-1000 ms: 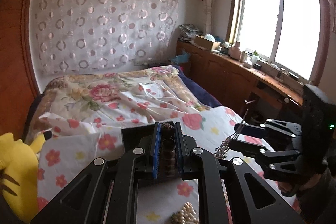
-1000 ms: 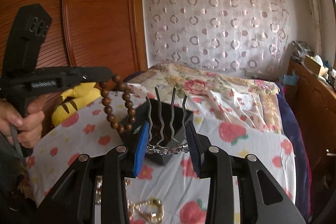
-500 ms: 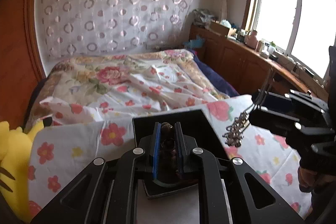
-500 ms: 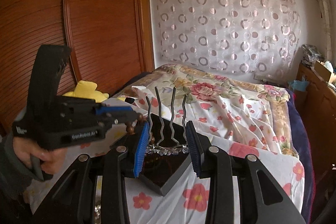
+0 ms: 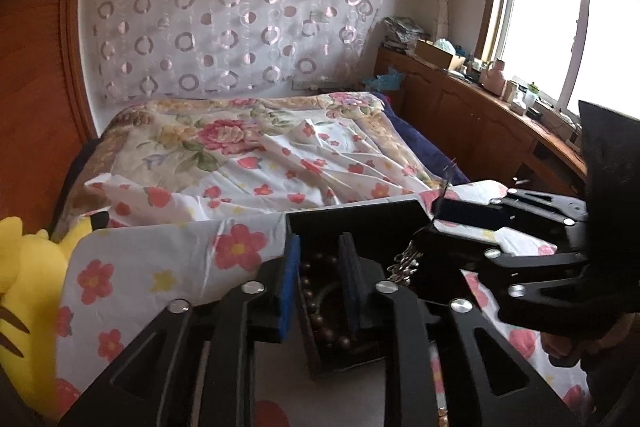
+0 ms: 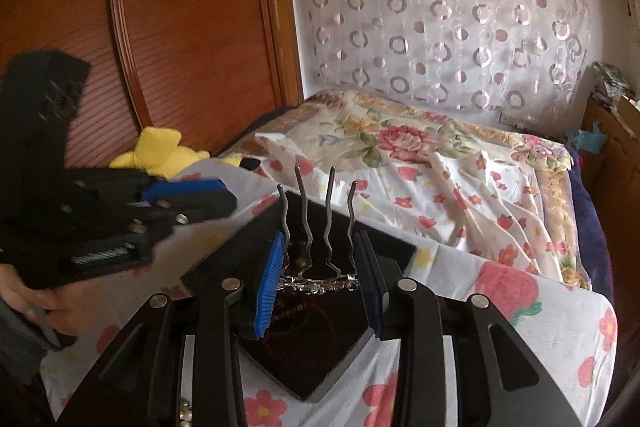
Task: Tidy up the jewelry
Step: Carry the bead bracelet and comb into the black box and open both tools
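In the left wrist view, the left tongs (image 5: 318, 283) are seen apart above the black tray (image 5: 352, 223). The bead bracelet (image 5: 320, 311) lies in the tray between the pads, seemingly released. The tongs are best lifted straight up, so no bead is caught.

In the right wrist view, the right tongs (image 6: 322, 279) are clamped on the hair comb (image 6: 318, 227), prongs pointing away, above the tray (image 6: 316, 359). The comb should be lowered flat beside the bracelet before the tongs are opened.

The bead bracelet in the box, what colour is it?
Dark brown bracelet, best seen in the left wrist view.
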Motion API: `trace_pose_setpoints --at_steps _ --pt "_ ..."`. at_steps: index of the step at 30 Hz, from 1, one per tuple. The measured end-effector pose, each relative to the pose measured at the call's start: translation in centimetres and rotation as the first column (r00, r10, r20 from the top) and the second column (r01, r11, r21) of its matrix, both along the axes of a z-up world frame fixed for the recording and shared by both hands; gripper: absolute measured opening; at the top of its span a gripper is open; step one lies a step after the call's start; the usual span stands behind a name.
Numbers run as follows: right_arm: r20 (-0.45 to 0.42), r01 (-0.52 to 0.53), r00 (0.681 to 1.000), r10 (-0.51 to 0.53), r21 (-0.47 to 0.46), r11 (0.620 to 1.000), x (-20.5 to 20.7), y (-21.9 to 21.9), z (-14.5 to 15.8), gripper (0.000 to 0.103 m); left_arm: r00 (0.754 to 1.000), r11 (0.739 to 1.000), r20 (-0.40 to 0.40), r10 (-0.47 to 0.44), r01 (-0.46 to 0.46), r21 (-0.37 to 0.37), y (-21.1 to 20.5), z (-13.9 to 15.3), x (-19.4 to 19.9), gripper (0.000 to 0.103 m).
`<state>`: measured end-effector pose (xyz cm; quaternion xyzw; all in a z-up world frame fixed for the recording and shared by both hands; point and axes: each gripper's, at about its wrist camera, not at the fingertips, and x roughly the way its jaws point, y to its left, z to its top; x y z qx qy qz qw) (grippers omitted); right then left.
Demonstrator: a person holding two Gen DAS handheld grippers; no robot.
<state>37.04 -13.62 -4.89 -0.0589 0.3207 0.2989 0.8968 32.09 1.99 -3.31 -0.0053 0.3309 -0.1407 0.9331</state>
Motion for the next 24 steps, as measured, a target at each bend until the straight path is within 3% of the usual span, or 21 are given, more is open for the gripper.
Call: trace_pose_setpoints --at_steps 12,24 --pt "-0.042 -0.021 0.999 0.019 -0.052 0.998 0.7 1.8 -2.1 0.04 0.999 0.998 0.001 0.053 -0.053 0.017 1.6 -0.4 -0.8 0.039" --pt "-0.011 -0.019 1.0 0.019 -0.026 0.999 -0.3 1.2 -0.2 0.04 0.997 0.997 -0.001 0.071 -0.071 0.029 2.3 -0.7 -2.1 0.048"
